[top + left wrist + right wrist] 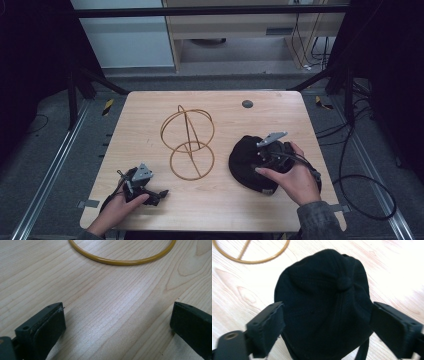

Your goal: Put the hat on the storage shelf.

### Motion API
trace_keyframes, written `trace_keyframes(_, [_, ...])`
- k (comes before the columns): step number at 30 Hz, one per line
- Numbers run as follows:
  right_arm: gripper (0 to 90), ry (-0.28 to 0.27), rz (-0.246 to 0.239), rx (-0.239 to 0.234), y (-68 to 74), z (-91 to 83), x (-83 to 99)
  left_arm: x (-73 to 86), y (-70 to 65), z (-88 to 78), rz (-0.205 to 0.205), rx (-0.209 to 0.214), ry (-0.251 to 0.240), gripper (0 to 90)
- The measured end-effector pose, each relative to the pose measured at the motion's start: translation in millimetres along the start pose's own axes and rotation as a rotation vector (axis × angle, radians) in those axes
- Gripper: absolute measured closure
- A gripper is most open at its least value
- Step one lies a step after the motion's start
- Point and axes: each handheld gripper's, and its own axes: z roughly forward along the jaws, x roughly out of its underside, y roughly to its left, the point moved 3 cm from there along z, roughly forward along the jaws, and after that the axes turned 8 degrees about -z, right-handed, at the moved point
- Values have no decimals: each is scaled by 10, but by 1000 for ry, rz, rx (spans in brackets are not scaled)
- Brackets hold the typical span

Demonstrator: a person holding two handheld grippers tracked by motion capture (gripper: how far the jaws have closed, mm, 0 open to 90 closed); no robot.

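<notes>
Cap [322,302] lies on the table right of the wire stand [187,142], not yet hung. Your right gripper [324,322] hovers spread over it, gripping nothing; left gripper [117,325] rests spread, empty.

Dim high view; overexposed, slightly blurred right gripper view.

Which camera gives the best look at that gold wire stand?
The high view: the whole gold wire stand shows, rings and upright rod, mid-table. The left gripper view catches an arc of its base ring; the right gripper view, a corner of it.
</notes>
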Motion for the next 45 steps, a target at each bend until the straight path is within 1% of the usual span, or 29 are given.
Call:
trace_keyframes(1, [147,0,0,0,0,0,0,0,0,0,0,0,0,0])
trace_keyframes(2, [186,3,2,-29,-56,-8,-34,0,0,0,0,0,0,0])
trace_keyframes(3, [186,3,2,-29,-56,-8,-34,0,0,0,0,0,0,0])
trace_keyframes(7, [252,39,-27,-72,-103,3,-150,-1,0,0,0,0,2,0])
trace_keyframes(8, [247,67,-35,-73,-129,21,-207,-1,0,0,1,0,2,0])
trace_keyframes(10, [248,85,-36,-71,-169,52,-270,-2,0,0,1,1,2,0])
trace_keyframes(11, [248,85,-36,-71,-169,52,-270,-2,0,0,1,1,2,0])
trace_keyframes(12, [256,97,-32,-74,-184,79,-295,-2,0,0,1,1,3,0])
trace_keyframes(14, [299,122,-38,-78,-220,154,-326,-2,0,0,1,1,2,0])
trace_keyframes(15, [355,131,-41,-83,-231,197,-339,-2,0,0,1,1,2,0])
trace_keyframes(16, [389,147,-50,-95,-233,269,-345,-2,0,0,1,1,2,0])
trace_keyframes(17, [389,147,-50,-95,-233,269,-345,-2,0,0,1,1,2,0])
trace_keyframes(18, [395,175,-55,-88,-238,326,-336,-2,-1,1,0,1,2,0])
trace_keyframes(20, [396,203,-48,-81,-261,375,-318,-2,-1,1,1,1,2,0])
trace_keyframes(23, [414,218,-44,-84,-292,413,-296,-2,-1,1,0,1,1,0])
trace_keyframes(24, [451,229,-26,-94,-312,437,-282,-2,-2,2,-2,1,0,0])
trace_keyframes(25, [451,229,-26,-94,-312,437,-282,-2,-2,2,-2,1,0,0])
trace_keyframes(27, [486,241,-28,-98,-332,455,-269,-3,-2,2,-2,1,0,0])
trace_keyframes(28, [506,242,-27,-102,-336,461,-264,-3,-2,2,-1,1,0,0])
trace_keyframes(29, [554,244,-33,-115,-339,470,-258,-3,-3,3,-1,2,1,0])
trace_keyframes(31, [633,244,-24,-129,-330,471,-260,-3,-2,2,0,1,1,0])
trace_keyframes(32, [721,244,-29,-139,-335,470,-262,-3,-3,2,0,1,1,0])
trace_keyframes(33, [743,242,-32,-142,-339,467,-262,-3,-3,2,0,1,1,0])
trace_keyframes(34, [751,243,-27,-151,-341,455,-264,-3,-3,2,1,2,1,0])
trace_keyframes(36, [757,240,-26,-155,-345,442,-263,-3,-3,3,1,2,1,0])
trace_keyframes(37, [760,233,-32,-157,-356,424,-262,-4,-3,3,0,2,0,0])
trace_keyframes(38, [765,215,-21,-161,-368,360,-268,-4,-5,4,-1,2,-1,0])
trace_keyframes(40, [766,207,-26,-159,-377,332,-271,-4,-5,5,-2,1,-2,0])
trace_keyframes(45, [767,134,-23,-140,-405,53,-327,-4,-10,8,-9,-3,-7,0])
